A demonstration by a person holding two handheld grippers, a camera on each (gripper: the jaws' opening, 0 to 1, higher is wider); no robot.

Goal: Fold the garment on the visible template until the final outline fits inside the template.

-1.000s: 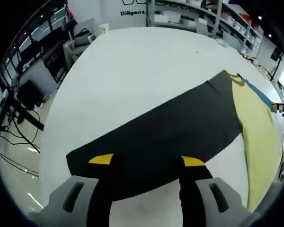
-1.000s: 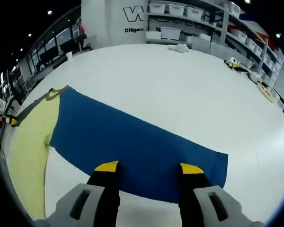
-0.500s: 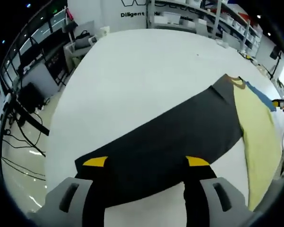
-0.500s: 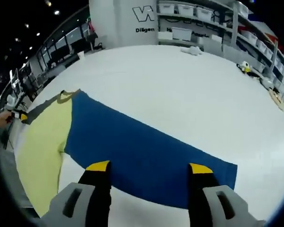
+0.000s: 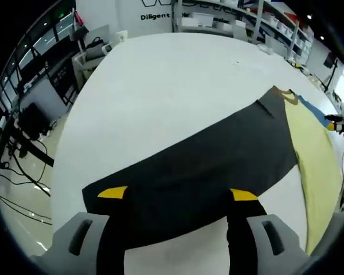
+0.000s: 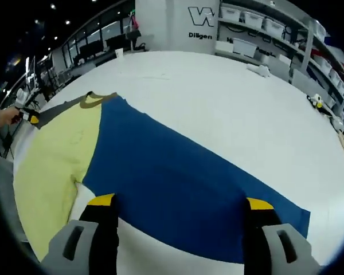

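Jaws of the left gripper [image 5: 178,195] are seen spread wide and empty, their yellow-tipped black ends poised over the dark grey sleeve [image 5: 200,169] of a long-sleeved cloth garment laid flat on the broad white worktop [image 5: 160,91]. Jaws of the right gripper [image 6: 180,201] are likewise parted and grasping nothing, set above the lower edge of the blue sleeve [image 6: 183,183] of the same garment. Between the two sleeves the pale yellow body panel [image 6: 54,154] is spread out, with an olive collar [image 6: 100,98] at its far end. Both sleeves are stretched straight out from the body, so the garment is judged to be unfolded, and each gripper appears to be lined up with its own sleeve so that the sleeves can be folded inward. No template outline can be made out on the worktop. Shelving with white bins [image 6: 258,26] is seen beyond the worktop.
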